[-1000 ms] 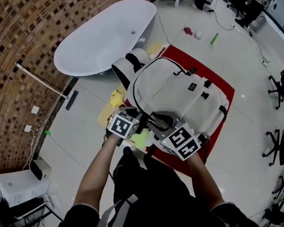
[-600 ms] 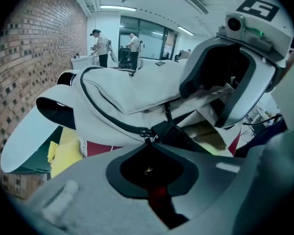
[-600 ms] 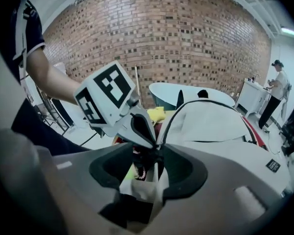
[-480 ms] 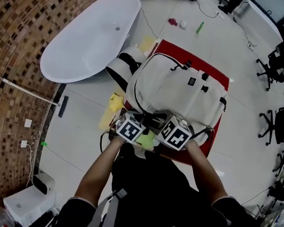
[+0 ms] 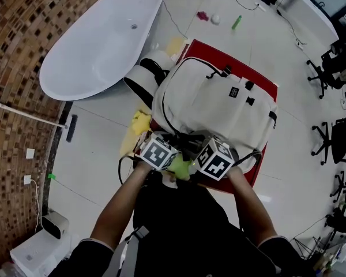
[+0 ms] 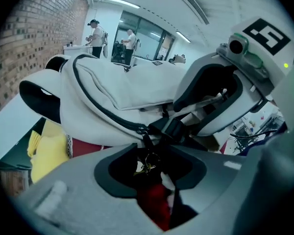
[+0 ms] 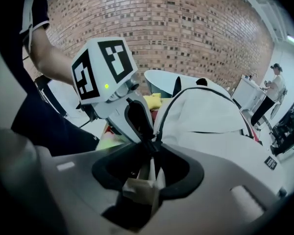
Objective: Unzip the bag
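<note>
Backpack (image 5: pixel 219 105) lay flat on mat (image 5: pixel 210 49); bathtub (image 5: pixel 98 45) stood behind and left of it; cloths (image 5: pixel 139 122) lay on floor (image 5: pixel 95 140), just left of mat.

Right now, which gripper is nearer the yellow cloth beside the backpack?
Left. The left gripper is at the backpack, just right of the yellow cloth; the right gripper is farther right, beyond it.
</note>
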A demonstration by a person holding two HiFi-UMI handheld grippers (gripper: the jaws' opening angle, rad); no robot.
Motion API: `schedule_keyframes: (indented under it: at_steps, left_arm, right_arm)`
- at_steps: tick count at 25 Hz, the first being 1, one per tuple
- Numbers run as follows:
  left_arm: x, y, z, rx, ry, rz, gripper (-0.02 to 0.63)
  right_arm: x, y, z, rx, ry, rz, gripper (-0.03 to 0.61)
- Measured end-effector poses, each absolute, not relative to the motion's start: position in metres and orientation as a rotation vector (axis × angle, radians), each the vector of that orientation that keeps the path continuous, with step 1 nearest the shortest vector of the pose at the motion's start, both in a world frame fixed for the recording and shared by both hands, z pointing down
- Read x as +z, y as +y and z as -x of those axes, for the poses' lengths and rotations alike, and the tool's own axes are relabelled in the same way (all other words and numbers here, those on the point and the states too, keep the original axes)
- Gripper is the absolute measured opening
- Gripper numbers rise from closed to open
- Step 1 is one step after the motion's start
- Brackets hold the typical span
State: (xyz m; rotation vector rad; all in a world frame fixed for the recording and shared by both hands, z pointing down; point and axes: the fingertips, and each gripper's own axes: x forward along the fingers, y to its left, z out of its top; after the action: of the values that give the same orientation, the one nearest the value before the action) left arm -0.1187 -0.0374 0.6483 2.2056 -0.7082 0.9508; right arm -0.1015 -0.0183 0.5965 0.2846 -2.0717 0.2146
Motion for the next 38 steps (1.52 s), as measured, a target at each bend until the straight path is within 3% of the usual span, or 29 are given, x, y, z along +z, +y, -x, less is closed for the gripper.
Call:
schedule_keyframes:
  at_steps: [3, 5, 10, 15, 32, 34, 35, 38]
  left_arm:
    - [0.653, -0.042, 0.121, 0.960, -0.768, -2.205, 0.144]
    - [0.654, -0.042, 0.124, 0.988, -0.771, -2.210, 0.078]
    - [0.634, -0.046, 0.144, 1.075, -0.788, -2.249, 0.071]
    - [0.608, -0.064, 0.164, 1.174, -0.848, -2.309, 0.069]
    - [0.561, -0.167, 0.212, 1.433, -0.959, -2.553, 0.060]
    - [0.553, -0.183, 0.215, 1.447, -1.003, -2.585, 0.044]
    - [0.546, -0.194, 0.220, 1.456, -1.053, -2.598, -0.002]
    - [0.521, -0.228, 0.237, 1.381, -1.141, -2.621, -0.002]
  right_arm:
    - [0.594, -0.020, 0.102, 0.220, -2.090, -0.290, 0.136]
    - [0.592, -0.021, 0.101, 0.219, -2.100, -0.292, 0.113]
    - [0.590, -0.018, 0.107, 0.181, -2.113, -0.254, 0.098]
    - [0.597, -0.015, 0.116, 0.145, -2.099, -0.211, 0.146]
    - [0.606, -0.016, 0.111, 0.201, -2.064, -0.274, 0.100]
    - [0.608, -0.016, 0.110, 0.214, -2.055, -0.278, 0.100]
    - [0.610, -0.014, 0.109, 0.221, -2.046, -0.275, 0.100]
    - [0.613, -0.013, 0.107, 0.224, -2.036, -0.281, 0.100]
